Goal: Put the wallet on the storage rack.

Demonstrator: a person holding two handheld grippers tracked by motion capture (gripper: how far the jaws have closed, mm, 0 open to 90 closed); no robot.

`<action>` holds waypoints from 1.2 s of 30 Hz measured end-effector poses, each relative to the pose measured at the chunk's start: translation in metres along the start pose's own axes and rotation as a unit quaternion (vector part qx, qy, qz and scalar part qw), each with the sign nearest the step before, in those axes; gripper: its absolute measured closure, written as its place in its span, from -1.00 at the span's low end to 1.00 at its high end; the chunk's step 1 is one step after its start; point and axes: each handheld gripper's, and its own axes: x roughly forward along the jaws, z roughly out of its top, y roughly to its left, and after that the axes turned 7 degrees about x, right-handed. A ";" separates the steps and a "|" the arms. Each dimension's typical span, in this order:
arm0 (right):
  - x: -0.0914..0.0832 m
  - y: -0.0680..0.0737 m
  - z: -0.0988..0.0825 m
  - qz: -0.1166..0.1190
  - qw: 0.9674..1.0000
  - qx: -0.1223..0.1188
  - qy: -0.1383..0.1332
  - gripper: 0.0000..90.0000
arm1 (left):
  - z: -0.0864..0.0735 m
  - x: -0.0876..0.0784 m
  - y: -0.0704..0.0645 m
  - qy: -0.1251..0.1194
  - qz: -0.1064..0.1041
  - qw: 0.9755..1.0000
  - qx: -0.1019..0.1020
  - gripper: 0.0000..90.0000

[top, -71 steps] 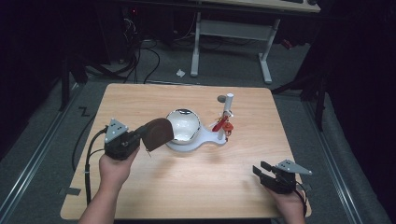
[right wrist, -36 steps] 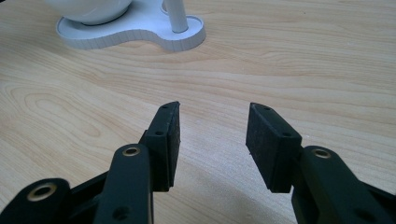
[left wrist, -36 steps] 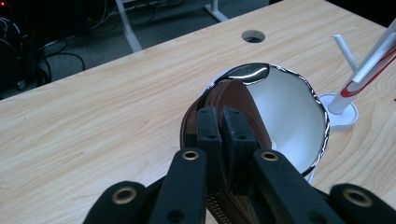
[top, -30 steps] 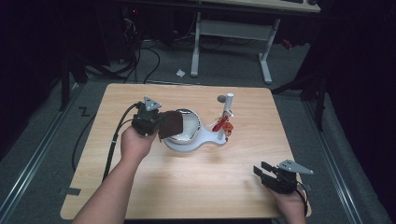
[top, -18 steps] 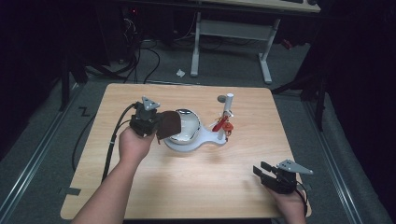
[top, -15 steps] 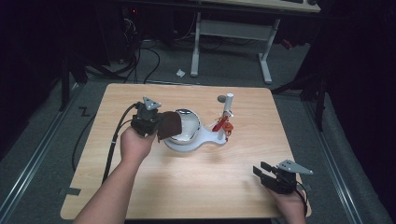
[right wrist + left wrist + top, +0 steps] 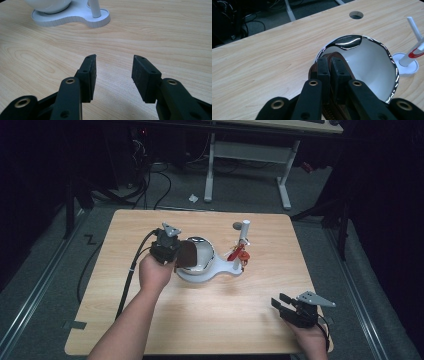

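Observation:
A shiny metal bowl (image 7: 204, 254) sits on a white base (image 7: 222, 272) at mid-table. A white post (image 7: 244, 232) with a red piece (image 7: 237, 254) rises from that base. My left gripper (image 7: 179, 254) is shut on a flat dark brown piece (image 7: 187, 254) and holds it at the bowl's left rim. In the left gripper view, the jaws (image 7: 331, 62) pinch the brown piece (image 7: 312, 71) in front of the bowl's mirrored inside (image 7: 367, 67). My right gripper (image 7: 281, 303) rests at the table's front right, open with nothing between its pads (image 7: 113, 72).
The wooden table (image 7: 150, 320) has a round cable hole (image 7: 237, 225) behind the post, also seen as a hole (image 7: 356, 15) in the left gripper view. The white base (image 7: 75, 15) lies ahead of the right jaws. A desk frame (image 7: 250, 150) and cables stand behind on the dark floor.
The left gripper has carried the brown piece from the table's front left up to the bowl, and in the last half second a little further right. The right gripper has stayed put.

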 end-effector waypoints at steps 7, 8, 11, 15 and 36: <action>0.000 -0.001 0.000 0.001 1.000 0.000 0.001 0.22 | -0.002 0.013 -0.003 -0.003 0.002 1.000 -0.012 0.91; 0.000 -0.001 -0.001 0.001 1.000 0.000 0.001 0.22 | -0.002 0.014 -0.003 -0.004 0.003 1.000 -0.013 0.91; 0.001 -0.001 -0.001 0.001 1.000 0.000 0.001 0.22 | -0.001 0.016 -0.005 -0.004 0.005 1.000 -0.012 0.91; 0.001 0.000 -0.001 0.001 1.000 0.001 0.001 0.22 | 0.001 0.014 -0.006 -0.007 0.007 1.000 -0.007 0.91; 0.002 0.000 -0.001 0.003 1.000 0.000 0.003 0.21 | 0.003 0.008 -0.006 -0.042 -0.014 0.999 -0.020 0.16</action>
